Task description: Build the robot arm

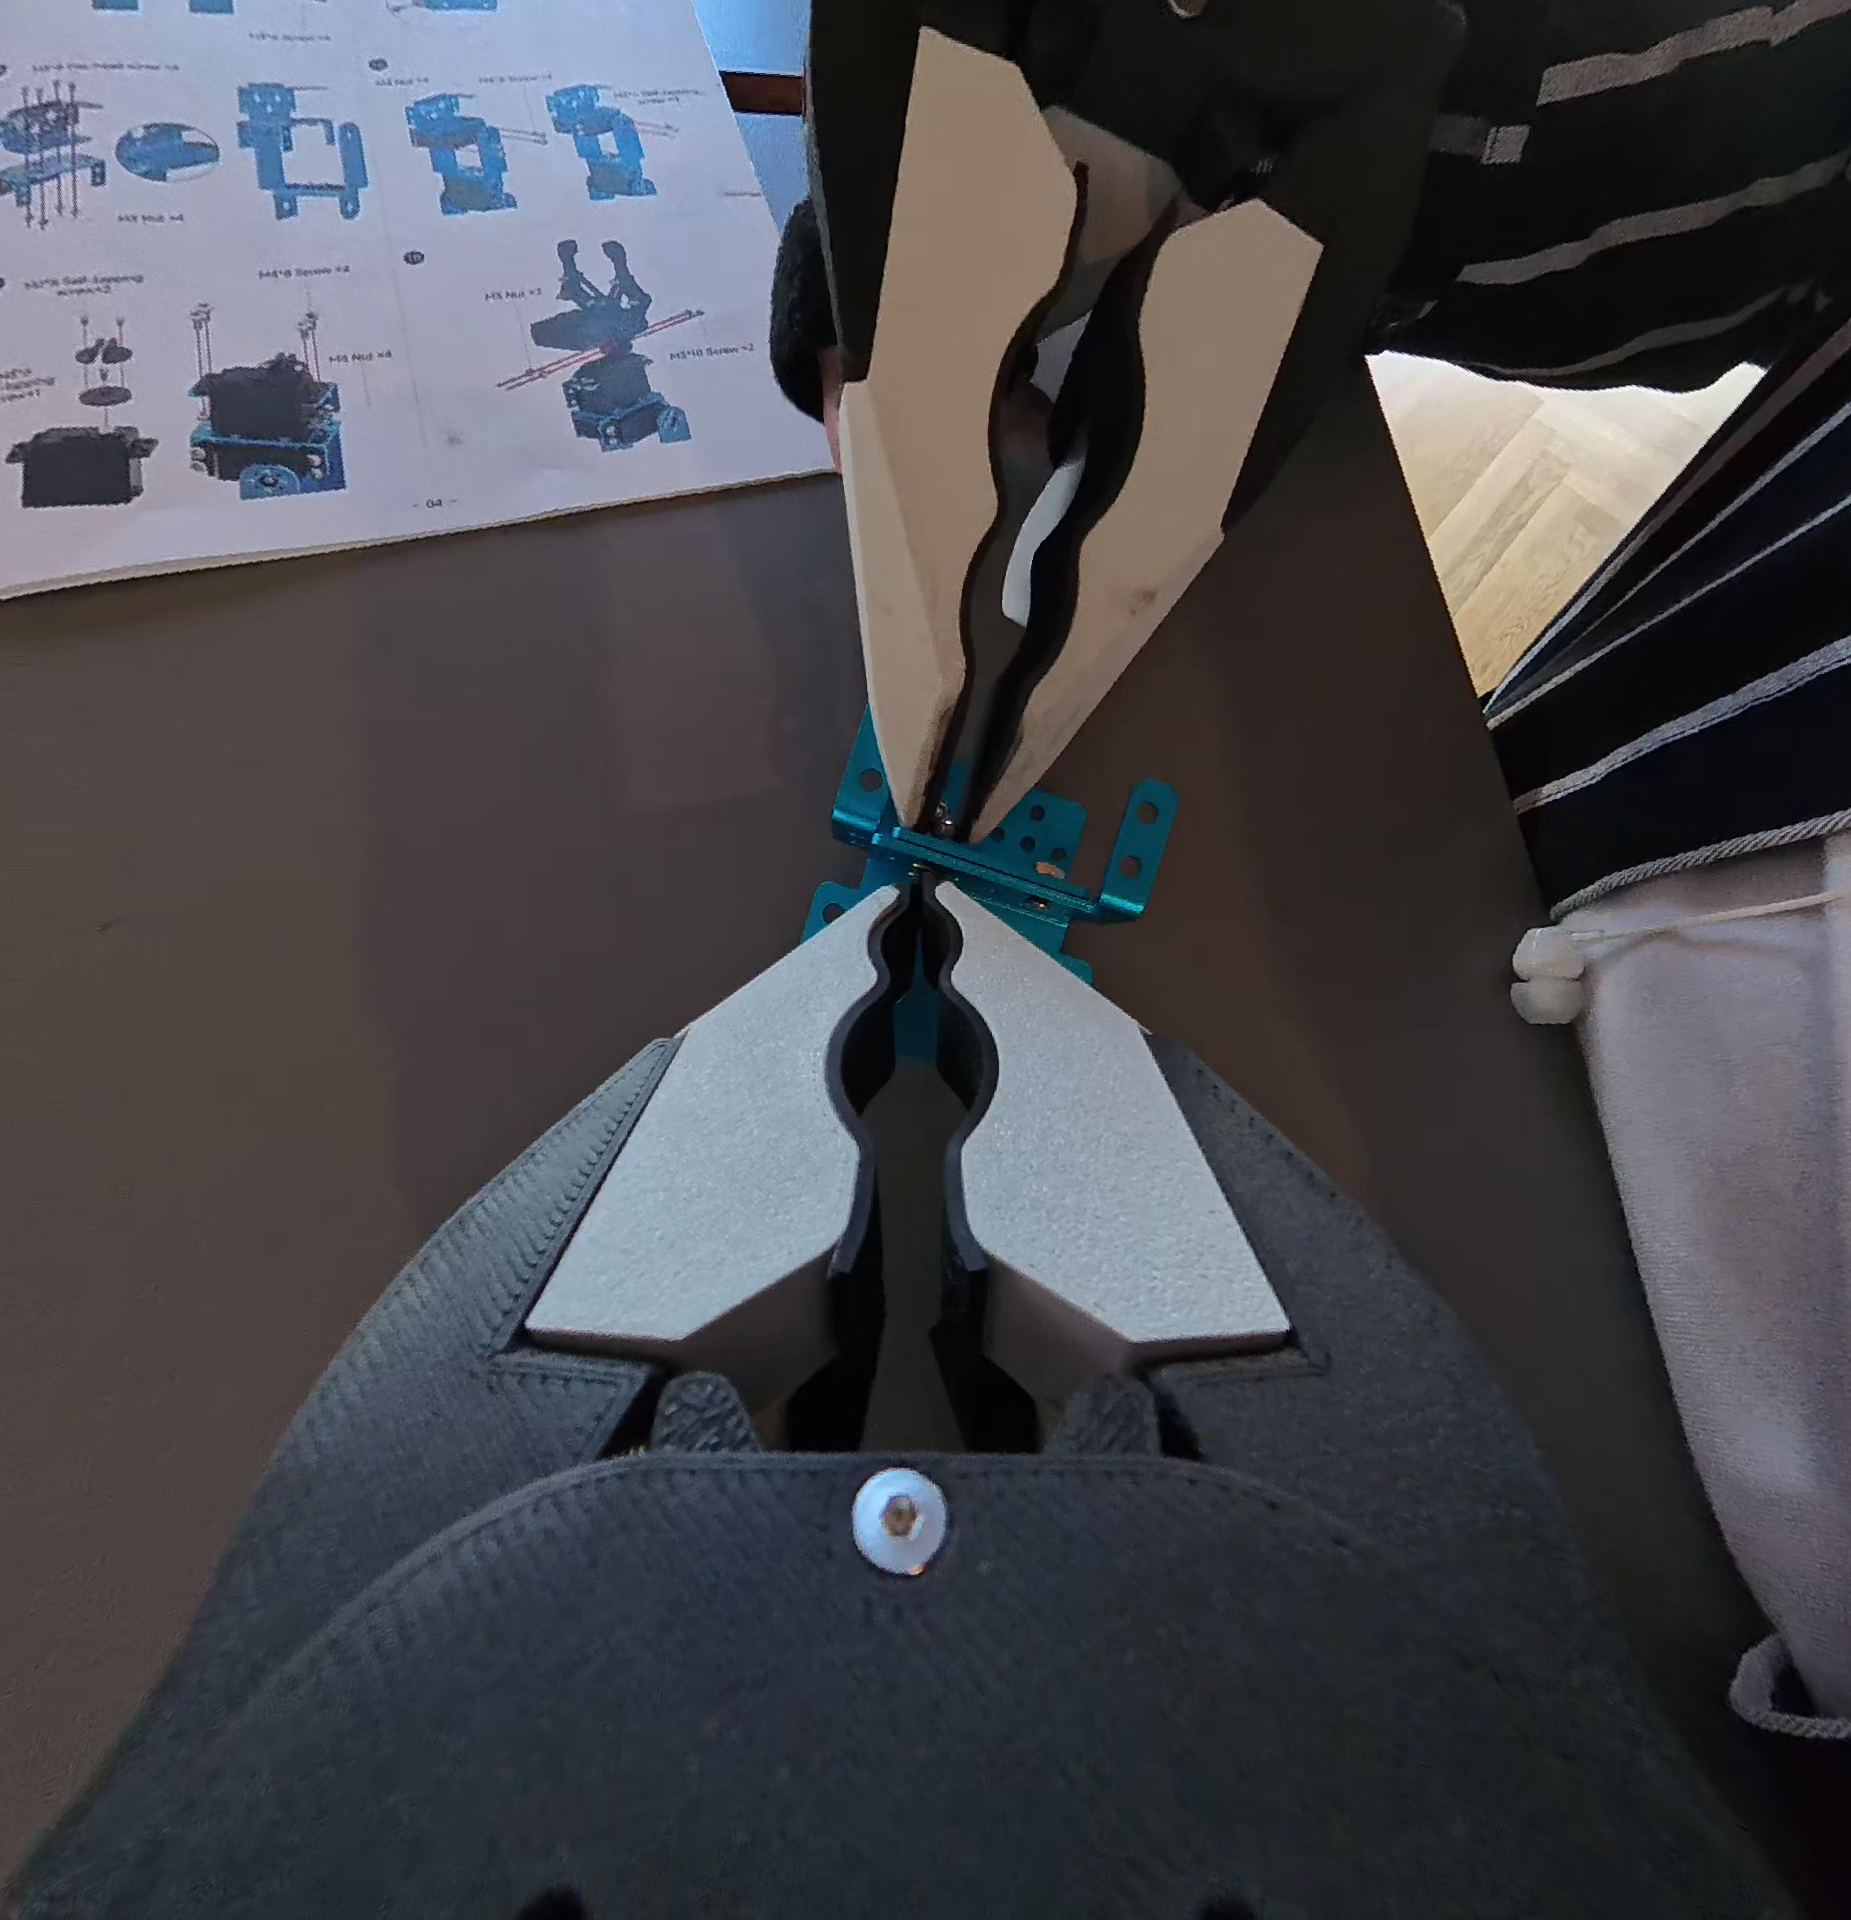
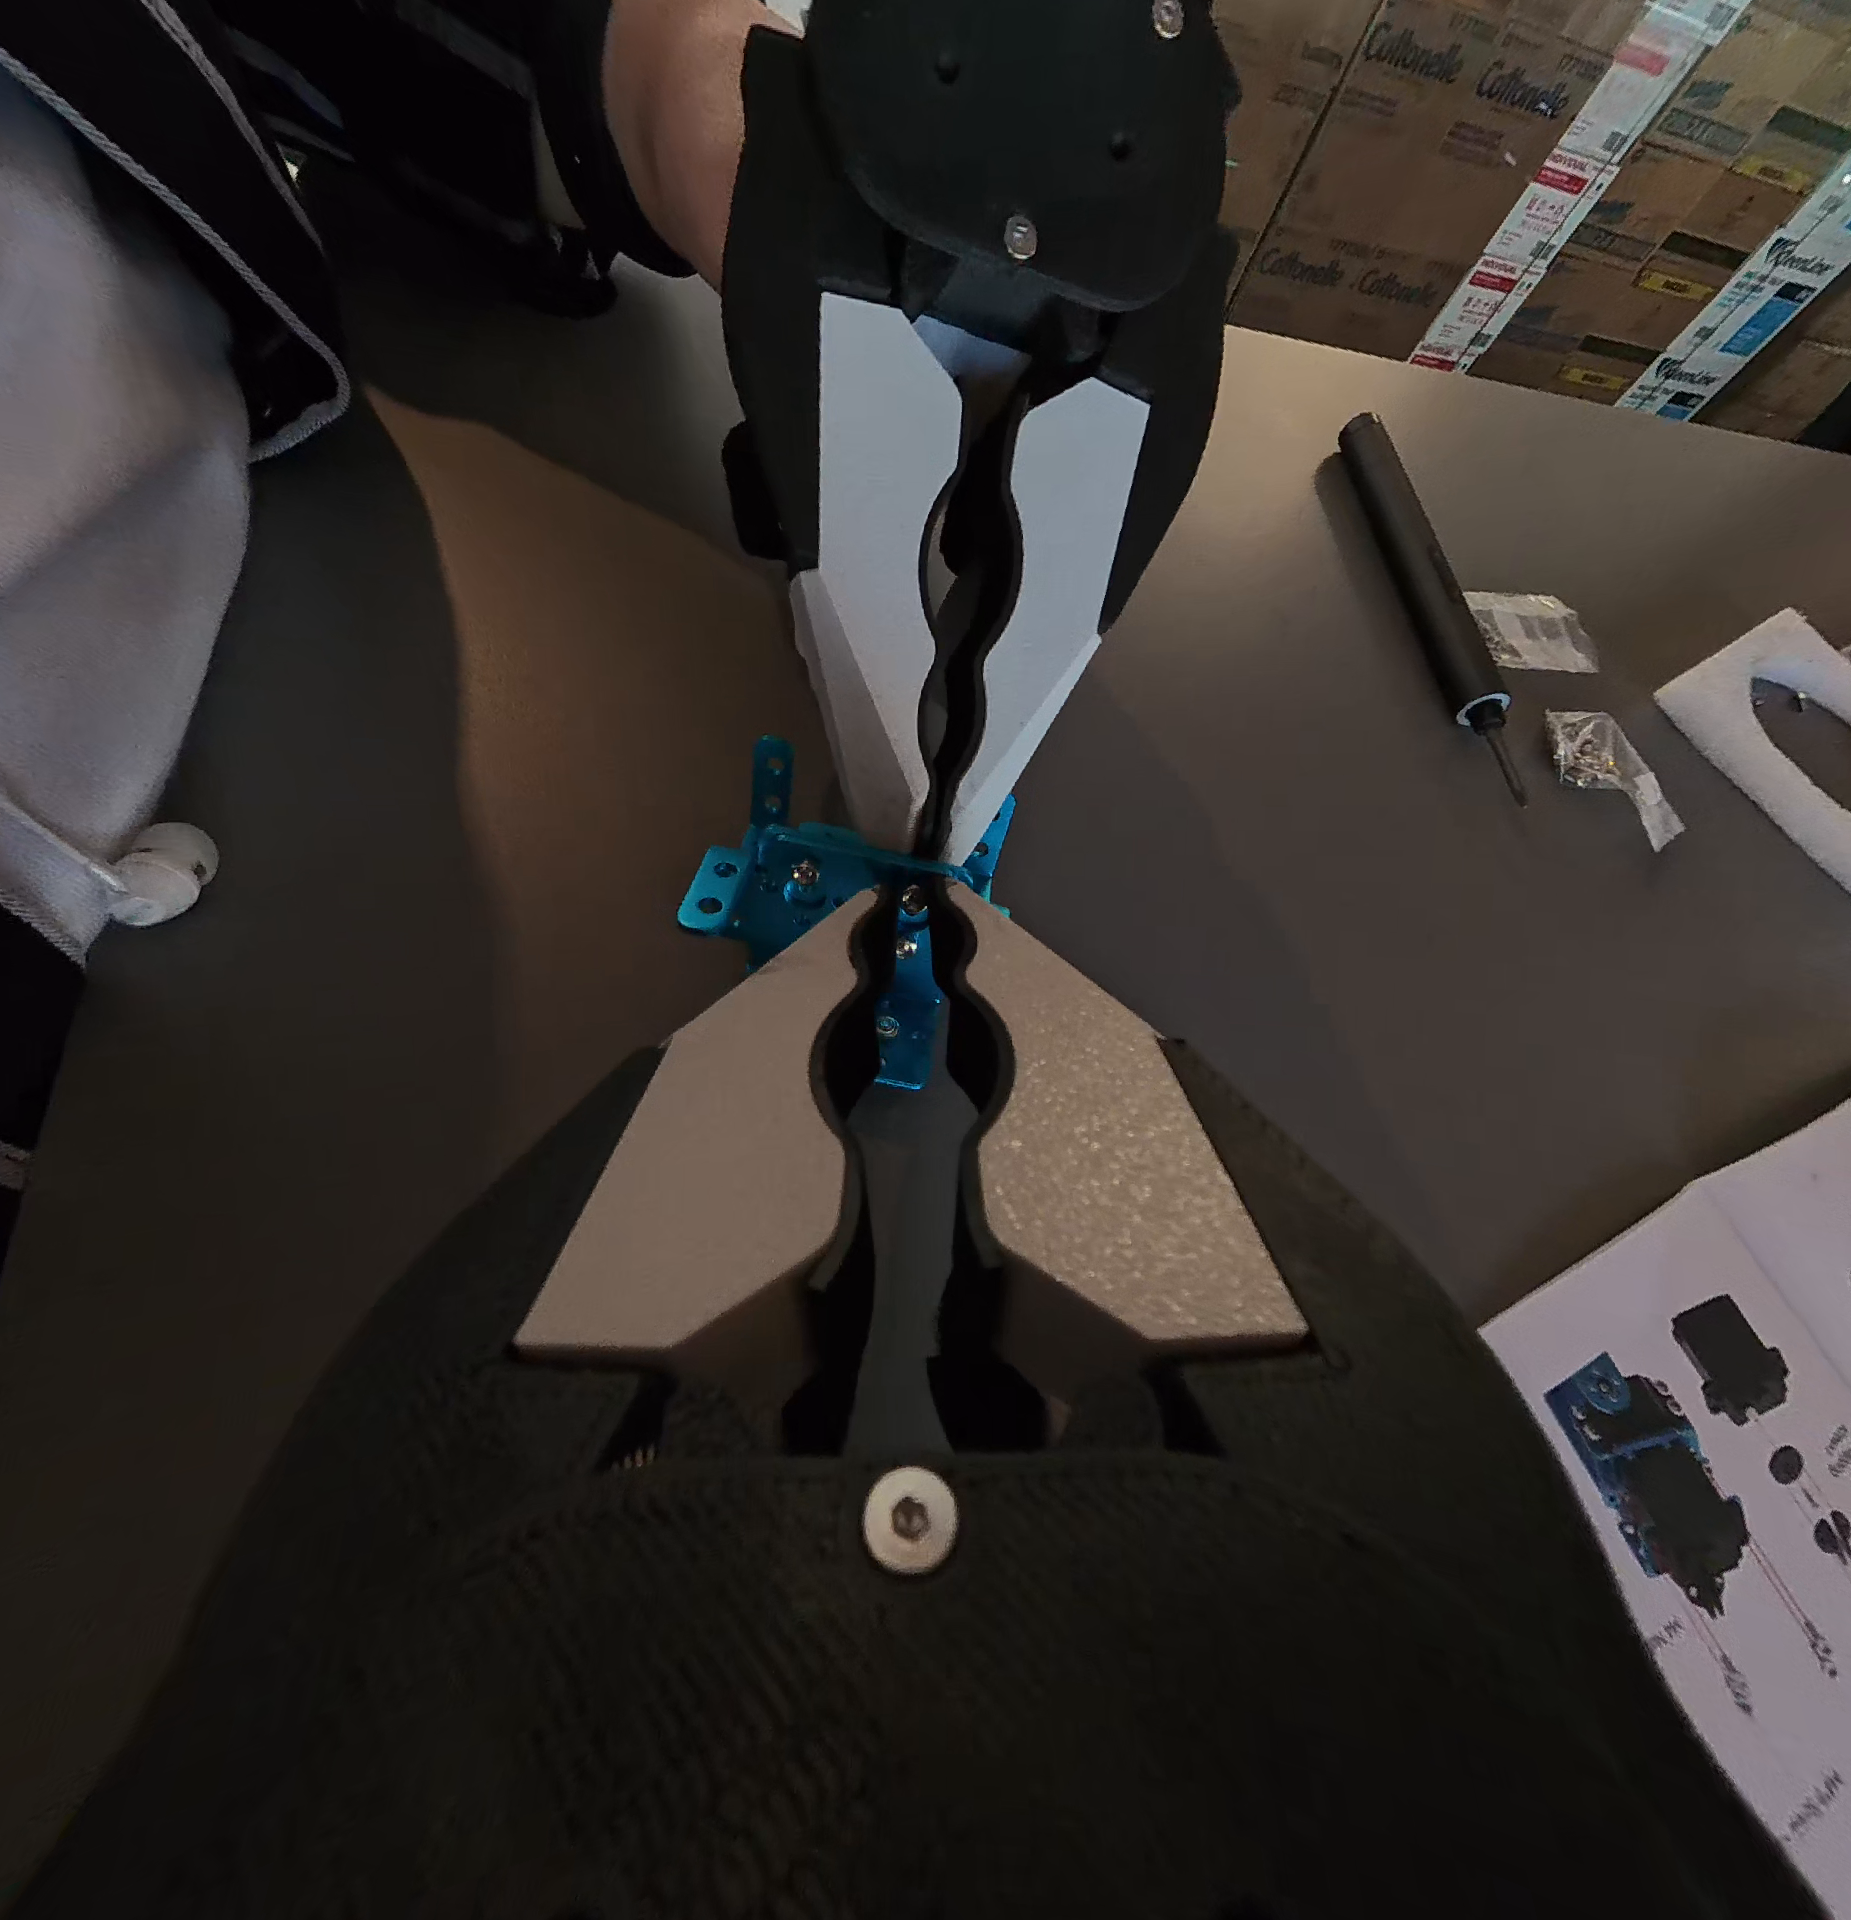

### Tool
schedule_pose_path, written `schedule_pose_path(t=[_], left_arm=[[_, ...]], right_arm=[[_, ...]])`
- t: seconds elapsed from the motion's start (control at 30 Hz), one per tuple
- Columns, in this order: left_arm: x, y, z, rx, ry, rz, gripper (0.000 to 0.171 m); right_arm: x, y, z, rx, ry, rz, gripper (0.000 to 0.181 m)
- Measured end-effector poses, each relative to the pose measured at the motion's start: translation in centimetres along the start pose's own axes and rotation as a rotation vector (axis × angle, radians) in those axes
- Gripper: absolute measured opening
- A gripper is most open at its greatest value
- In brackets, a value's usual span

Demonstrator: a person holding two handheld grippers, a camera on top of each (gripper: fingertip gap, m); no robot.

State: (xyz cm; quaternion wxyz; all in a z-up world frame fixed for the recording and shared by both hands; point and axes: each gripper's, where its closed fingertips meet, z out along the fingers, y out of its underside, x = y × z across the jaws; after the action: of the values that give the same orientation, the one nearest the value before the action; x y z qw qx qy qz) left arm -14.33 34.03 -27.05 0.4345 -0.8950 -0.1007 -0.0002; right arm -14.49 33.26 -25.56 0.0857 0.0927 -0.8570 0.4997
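left tongs (image 1: 919, 883): pressed almost together, pinching the near edge of the blue bracket (image 1: 1014, 862)
right tongs (image 2: 905, 906): also nearly closed, tips nipping a thin plate of the same bracket from the opposite side; a small screw shows right between the tips
bracket: blue metal with rows of holes, sitting low over the desk (image 1: 381, 831) between the two tongs; we cannot tell whether it rests on the desk or is lifted clear
hold: both tongs grip one part at once, tips almost nose to nose
step: we judge it a two-sided hold on the bracket, nothing more readable from here
left view only: printed assembly sheet (image 1: 277, 260) spread flat at the far left, a striped sleeve (image 1: 1679, 156), a strip of wooden floor (image 1: 1503, 468) past the desk edge
right view only: black screwdriver (image 2: 1420, 592) lying on the desk well apart from the bracket, small bags of screws (image 2: 1596, 748) beside it, a white foam piece (image 2: 1794, 707), stacked cardboard boxes (image 2: 1420, 156) behind
both views: the sheet also shows in the right view, bottom right corner
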Motion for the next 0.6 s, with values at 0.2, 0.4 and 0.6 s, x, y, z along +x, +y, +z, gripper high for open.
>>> schedule_pose_path(t=[0.2, 0.4, 0.6], left_arm=[[0.02, -0.01, 0.02, 0.001, -0.001, 0.000, 0.000], [0.03, -0.01, 0.06, 0.001, -0.001, 0.001, 0.000], [0.01, 0.00, 0.07, 0.002, -0.003, 0.003, 0.000]], right_arm=[[-0.05, 0.02, -0.01, -0.017, 0.026, -0.052, 0.006], [-0.05, -0.03, -0.04, -0.027, 0.052, -0.110, 0.005], [-0.10, 0.02, -0.02, -0.020, 0.056, -0.121, 0.005]])
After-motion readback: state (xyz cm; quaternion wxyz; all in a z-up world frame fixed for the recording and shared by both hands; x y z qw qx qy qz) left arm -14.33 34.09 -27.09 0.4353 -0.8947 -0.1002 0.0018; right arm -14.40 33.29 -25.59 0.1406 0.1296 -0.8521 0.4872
